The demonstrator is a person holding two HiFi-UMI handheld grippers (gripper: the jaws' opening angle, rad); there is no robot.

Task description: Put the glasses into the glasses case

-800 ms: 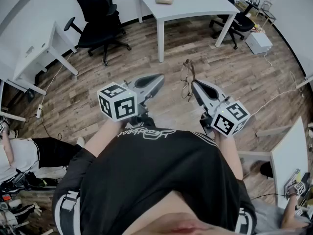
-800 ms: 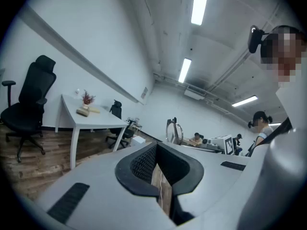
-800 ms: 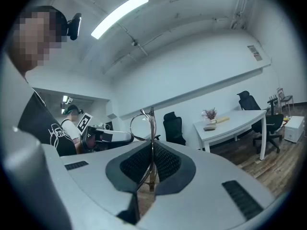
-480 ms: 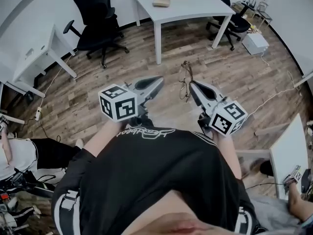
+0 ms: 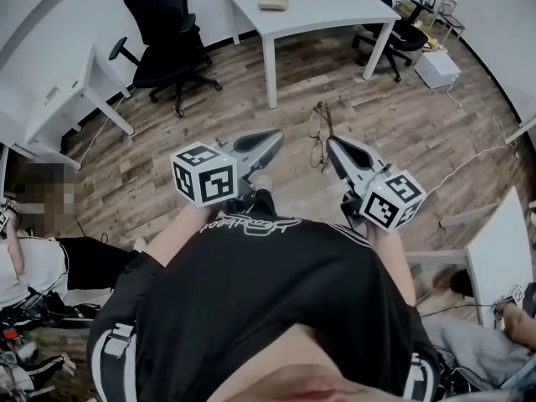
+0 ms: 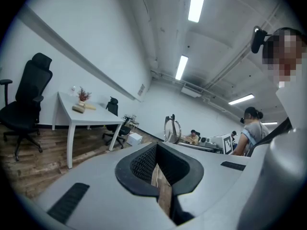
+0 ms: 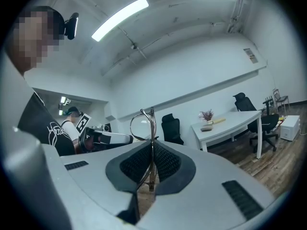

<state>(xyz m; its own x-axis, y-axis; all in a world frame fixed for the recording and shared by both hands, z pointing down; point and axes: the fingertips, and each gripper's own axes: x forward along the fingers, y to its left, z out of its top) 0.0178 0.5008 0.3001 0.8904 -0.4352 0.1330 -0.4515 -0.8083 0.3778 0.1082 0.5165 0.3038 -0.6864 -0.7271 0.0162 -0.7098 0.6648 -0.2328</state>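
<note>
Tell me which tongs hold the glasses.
The right tongs: they are shut on the frame of the glasses, a lens showing beyond the tips. The left tongs hold nothing.

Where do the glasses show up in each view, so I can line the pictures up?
Head view: the glasses sit at centre, at the tip of the right tongs, over the wood floor.
Left gripper view: the glasses are just right of centre, a lens ring rising past the tongs.
Right gripper view: the glasses are at centre, pinched between the tongs.
Shared landmark: the white table with a small plant.
</note>
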